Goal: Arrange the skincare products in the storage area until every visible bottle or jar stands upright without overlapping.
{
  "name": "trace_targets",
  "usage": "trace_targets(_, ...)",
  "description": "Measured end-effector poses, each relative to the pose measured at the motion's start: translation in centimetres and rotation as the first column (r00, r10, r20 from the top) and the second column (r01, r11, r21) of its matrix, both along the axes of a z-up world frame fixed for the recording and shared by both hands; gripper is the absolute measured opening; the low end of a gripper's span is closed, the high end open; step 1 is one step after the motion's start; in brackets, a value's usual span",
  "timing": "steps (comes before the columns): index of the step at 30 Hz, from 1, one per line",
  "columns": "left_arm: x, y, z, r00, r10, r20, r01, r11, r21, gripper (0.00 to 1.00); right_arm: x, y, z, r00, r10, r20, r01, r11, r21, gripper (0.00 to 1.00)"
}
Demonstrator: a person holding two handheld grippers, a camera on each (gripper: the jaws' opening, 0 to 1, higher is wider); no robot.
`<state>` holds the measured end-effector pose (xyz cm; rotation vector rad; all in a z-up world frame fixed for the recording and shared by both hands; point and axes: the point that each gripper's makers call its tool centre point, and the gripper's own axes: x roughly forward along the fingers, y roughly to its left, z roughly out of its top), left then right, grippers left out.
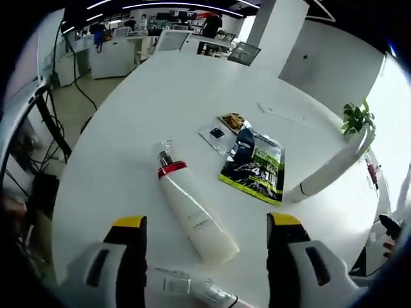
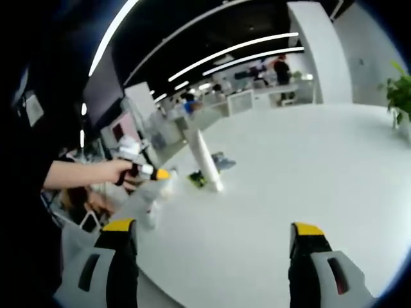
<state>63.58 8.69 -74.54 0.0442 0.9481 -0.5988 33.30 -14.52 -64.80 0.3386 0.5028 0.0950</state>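
A white bottle [image 1: 192,215] with a red band and clear cap lies on its side on the round white table [image 1: 141,109]. It is just ahead of my left gripper [image 1: 209,247], whose jaws stand wide open and hold nothing. A long white tube [image 1: 331,170] lies further right. A small dark blue bottle [image 1: 243,145] rests on a green and black packet [image 1: 255,172]. My right gripper [image 2: 213,253] is open over bare table. In the right gripper view the white tube [image 2: 205,159] and the green packet [image 2: 196,179] are far ahead, with the left gripper [image 2: 154,173] in a hand.
Small sachets [image 1: 225,127] lie beyond the packet. A small white item [image 1: 192,289] sits at the table's near edge between my left jaws. A potted plant [image 1: 356,119] stands at the far right rim. Desks and chairs fill the office behind.
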Motion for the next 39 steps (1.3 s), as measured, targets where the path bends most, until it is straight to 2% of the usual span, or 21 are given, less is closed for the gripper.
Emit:
trace_targets(12,1.4,-0.3,-1.3,1.0,0.024,-0.013,-0.024,1.0,0.016,0.61,0.3,-0.2,-0.8,1.0,-0.003,-0.017,0.003,1.0,0.013,0.97)
trace_targets(20,1.9,-0.1,-2.6,0.999,0.017,-0.041,-0.014,0.997,0.071,0.57,0.8,-0.2,-1.0,1.0,0.002,-0.022,-0.001,1.0,0.018,0.97)
trace_targets(21,2.2,-0.1,-2.9,1.0,0.01,-0.029,-0.008,0.996,0.087,0.57,0.9,-0.3,-1.1,1.0,0.001,-0.023,0.0,1.0,0.018,0.96)
trace_targets(25,2.3,-0.1,-3.3,0.999,0.001,-0.039,0.003,0.994,0.11,0.53,1.2,-0.3,-1.3,1.0,0.0,-0.023,0.001,1.0,0.025,0.96)
trace_targets(28,2.2,-0.1,-3.5,0.998,-0.044,-0.041,0.049,0.987,0.154,0.49,1.4,-0.1,-1.4,1.0,0.006,-0.025,-0.005,1.0,0.03,0.96)
trace_targets(35,2.1,-0.8,-3.6,0.995,-0.077,-0.058,0.085,0.984,0.156,0.42,1.3,-0.1,-1.5,1.0,0.007,-0.027,-0.006,0.999,0.034,0.96)
trace_targets(39,2.1,-0.9,-3.8,0.994,-0.093,-0.06,0.102,0.977,0.186,0.42,1.2,-0.3,-1.6,1.0,0.001,-0.028,0.0,0.999,0.037,0.96)
